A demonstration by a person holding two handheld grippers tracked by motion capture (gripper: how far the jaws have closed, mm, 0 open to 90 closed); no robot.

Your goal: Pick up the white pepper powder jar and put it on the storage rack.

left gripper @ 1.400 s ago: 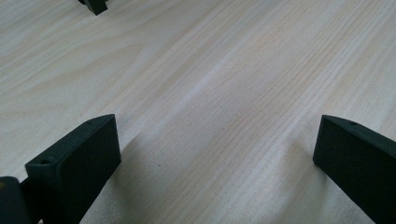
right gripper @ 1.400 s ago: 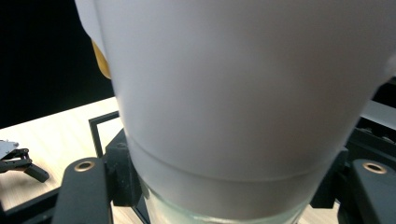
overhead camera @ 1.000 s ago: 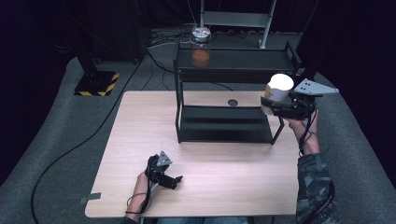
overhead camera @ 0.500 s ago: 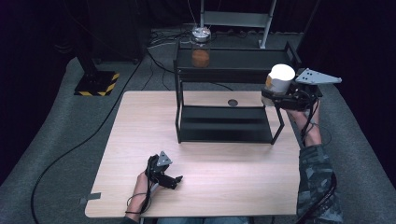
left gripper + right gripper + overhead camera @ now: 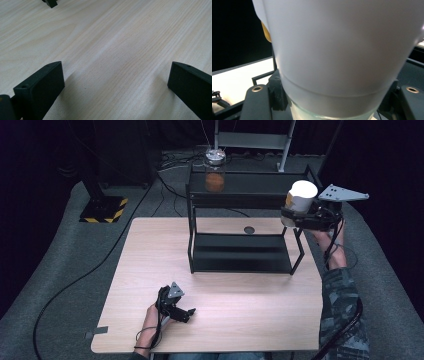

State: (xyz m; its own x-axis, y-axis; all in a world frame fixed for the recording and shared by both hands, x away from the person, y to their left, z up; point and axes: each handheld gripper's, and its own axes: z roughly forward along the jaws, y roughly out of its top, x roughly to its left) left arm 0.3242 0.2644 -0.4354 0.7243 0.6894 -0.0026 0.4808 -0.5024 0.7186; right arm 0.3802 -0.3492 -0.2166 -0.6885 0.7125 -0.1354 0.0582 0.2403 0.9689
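— How many jars?

— Two. One white-lidded jar (image 5: pixel 300 200), clamped in the right gripper (image 5: pixel 307 217), held up at the right end of the one black shelf rack (image 5: pixel 240 265). One orange-filled jar (image 5: pixel 215 172) on its top, far left.

— The left gripper (image 5: pixel 177 307)?

— On the near worktop (image 5: pixel 150 250), jaws wide apart, holding nothing.

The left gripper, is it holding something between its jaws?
No, the left gripper has its jaws wide apart, with bare wooden table between them.

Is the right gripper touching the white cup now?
Touching. In the right gripper view the white cup sits clamped between the jaws of the right gripper; the high view shows it held beside the black shelf.
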